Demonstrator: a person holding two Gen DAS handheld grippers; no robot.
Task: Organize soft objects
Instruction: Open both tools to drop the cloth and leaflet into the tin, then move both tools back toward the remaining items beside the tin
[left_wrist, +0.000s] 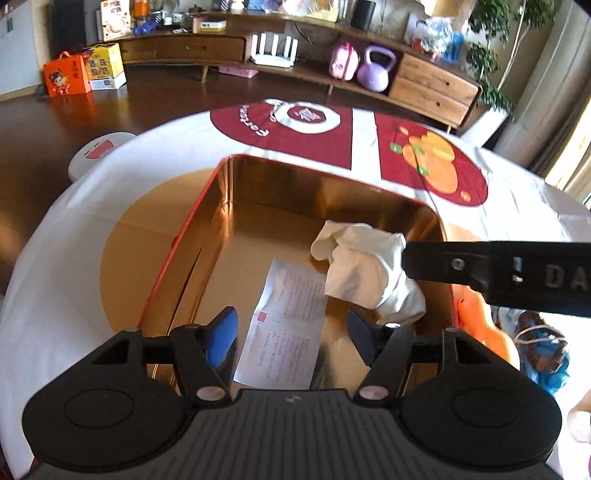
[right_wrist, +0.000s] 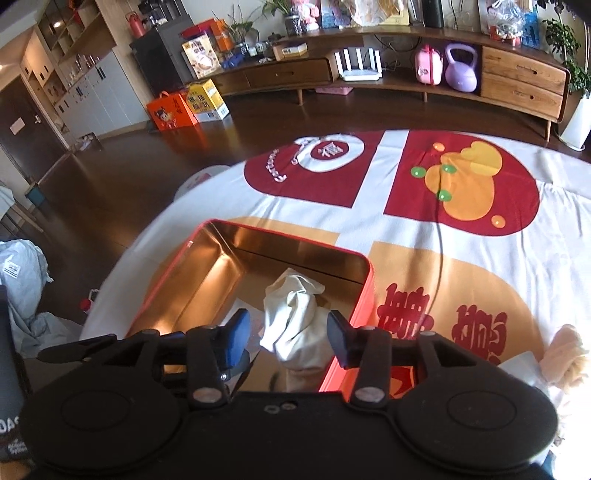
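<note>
Cream cloth (right_wrist: 295, 317) lies crumpled inside the open red tin box (right_wrist: 364, 295), lower centre of the right wrist view, over a printed paper sheet (left_wrist: 284, 325). Right gripper (right_wrist: 284, 332) fingers straddle it without touching, parted moderately; judged a release into the box. Left gripper (left_wrist: 291, 332) fingers stand wide, empty, over the box on the patterned desk cloth (right_wrist: 461, 236), likely waiting.

Cloth (left_wrist: 364, 266) in tin (left_wrist: 192, 236), on paper sheet (left_wrist: 288, 325); tin on tablecloth (left_wrist: 177, 140).
</note>
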